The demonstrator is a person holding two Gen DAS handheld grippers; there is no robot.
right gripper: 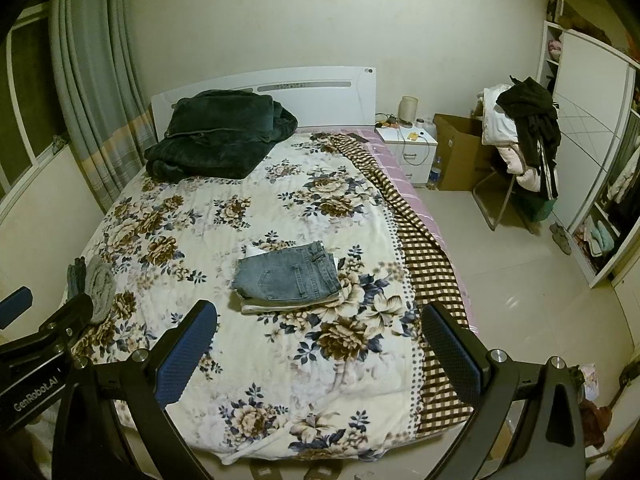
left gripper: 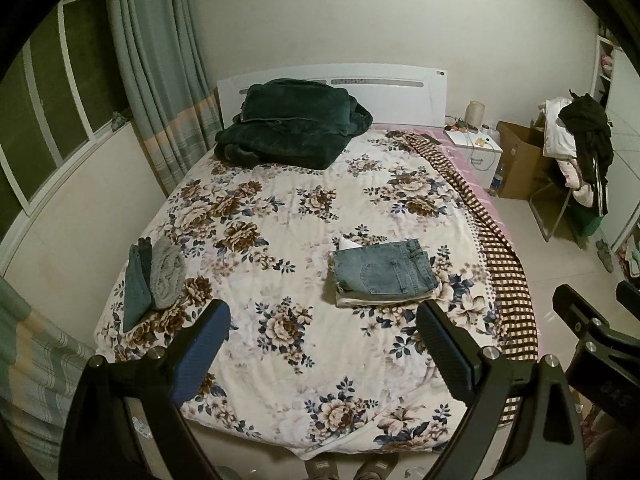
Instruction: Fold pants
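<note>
A folded pair of blue jeans [left gripper: 386, 270] lies on top of a small stack of folded light garments on the floral bedspread [left gripper: 280, 208], right of the bed's middle. It also shows in the right wrist view [right gripper: 288, 276]. My left gripper [left gripper: 322, 344] is open and empty, held high above the foot of the bed. My right gripper [right gripper: 318, 344] is open and empty, beside the left one at about the same height. A folded teal garment and a grey rolled one [left gripper: 154, 276] lie near the bed's left edge.
A dark green blanket [left gripper: 288, 124] is heaped at the headboard. A checked cover [right gripper: 424, 264] hangs over the bed's right side. A white nightstand [right gripper: 408, 148], a cardboard box [right gripper: 460, 152] and a chair piled with clothes [right gripper: 520, 132] stand right of the bed. A wardrobe [right gripper: 592, 128] is at far right.
</note>
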